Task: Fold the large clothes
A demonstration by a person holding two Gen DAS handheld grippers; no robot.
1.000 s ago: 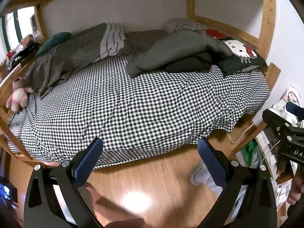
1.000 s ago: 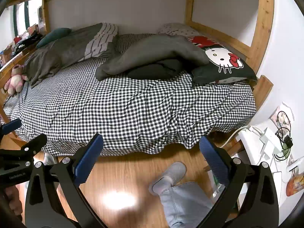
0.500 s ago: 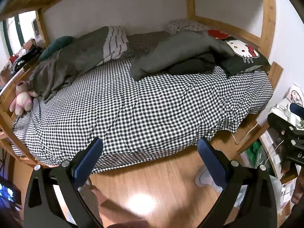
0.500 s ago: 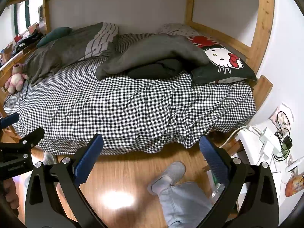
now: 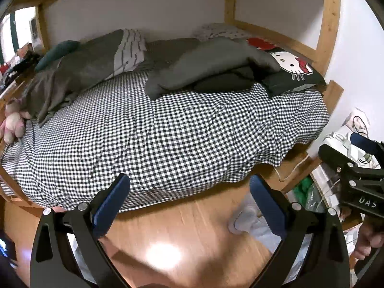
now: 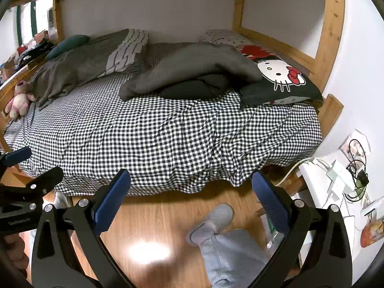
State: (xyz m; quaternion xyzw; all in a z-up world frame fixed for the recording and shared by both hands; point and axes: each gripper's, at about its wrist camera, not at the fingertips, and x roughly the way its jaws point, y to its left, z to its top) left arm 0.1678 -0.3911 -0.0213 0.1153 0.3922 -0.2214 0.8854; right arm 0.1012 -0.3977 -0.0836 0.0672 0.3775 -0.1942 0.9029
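A grey garment (image 5: 211, 64) (image 6: 192, 67) lies crumpled on the far side of the checked bed (image 5: 168, 132) (image 6: 168, 134), over a darker folded piece (image 6: 194, 88). Both grippers hover above the wooden floor in front of the bed, well short of the garment. My left gripper (image 5: 189, 201) is open, nothing between its blue pads. My right gripper (image 6: 190, 199) is also open and empty. Each gripper shows at the edge of the other's view: the right one (image 5: 360, 168) at the right, the left one (image 6: 21, 177) at the left.
A cartoon-cat pillow (image 6: 280, 76) sits at the bed's right end, a grey striped duvet (image 6: 91, 64) and pink plush toy (image 6: 19, 98) at the left. Wooden bunk posts (image 6: 331, 24) frame the bed. A person's leg and grey shoe (image 6: 211, 220) stand on the floor. A white shelf with cables (image 6: 340, 175) stands at the right.
Both grippers have drifted slightly, the left view shifting so the bed sits a little lower and farther right. Both stay open and empty.
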